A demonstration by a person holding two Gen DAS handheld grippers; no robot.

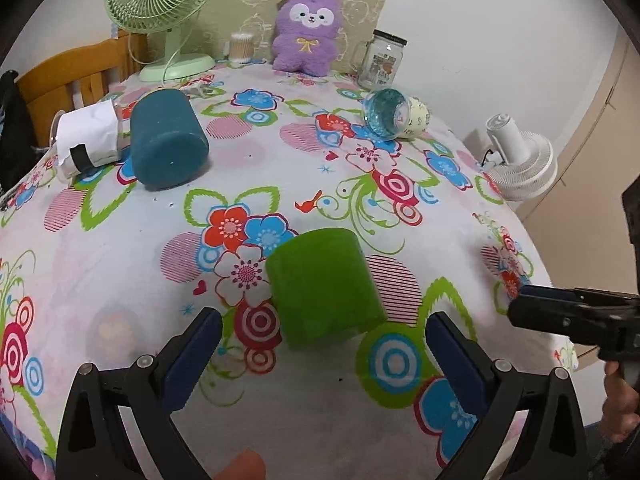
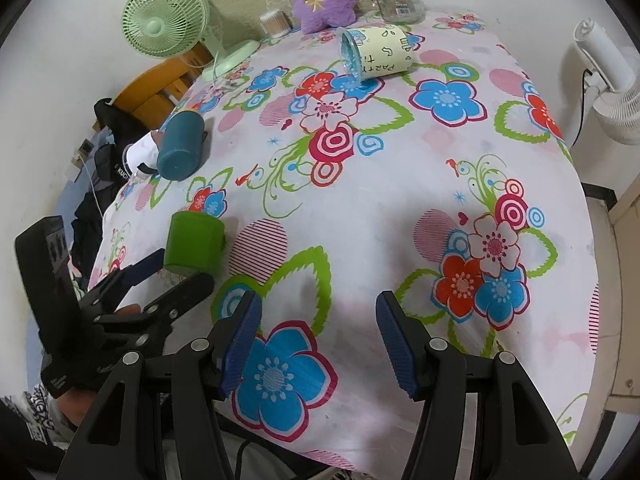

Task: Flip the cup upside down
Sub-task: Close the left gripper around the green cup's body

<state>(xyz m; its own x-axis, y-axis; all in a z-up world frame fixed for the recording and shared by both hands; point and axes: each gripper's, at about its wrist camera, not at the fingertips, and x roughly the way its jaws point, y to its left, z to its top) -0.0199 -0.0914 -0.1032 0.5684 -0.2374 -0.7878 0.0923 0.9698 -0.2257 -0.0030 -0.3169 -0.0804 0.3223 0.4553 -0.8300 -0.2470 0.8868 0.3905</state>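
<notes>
A green cup (image 1: 322,286) lies on its side on the flowered tablecloth (image 1: 120,272), its flat base toward the camera. My left gripper (image 1: 324,340) is open, its blue pads either side of the cup's near end and just short of it, not touching. The cup also shows in the right wrist view (image 2: 194,242), with the left gripper (image 2: 172,270) at its near end. My right gripper (image 2: 318,340) is open and empty over bare cloth near the front edge; it shows at the far right of the left wrist view (image 1: 520,306).
A teal cup (image 1: 168,140) and a white paper-wrapped cup (image 1: 86,140) lie on their sides at the left. A cream cup with blue inside (image 1: 394,114) lies at the back right. A green fan (image 1: 160,12), purple plush (image 1: 306,28), glass jar (image 1: 380,58) stand behind; white fan (image 1: 520,160) right.
</notes>
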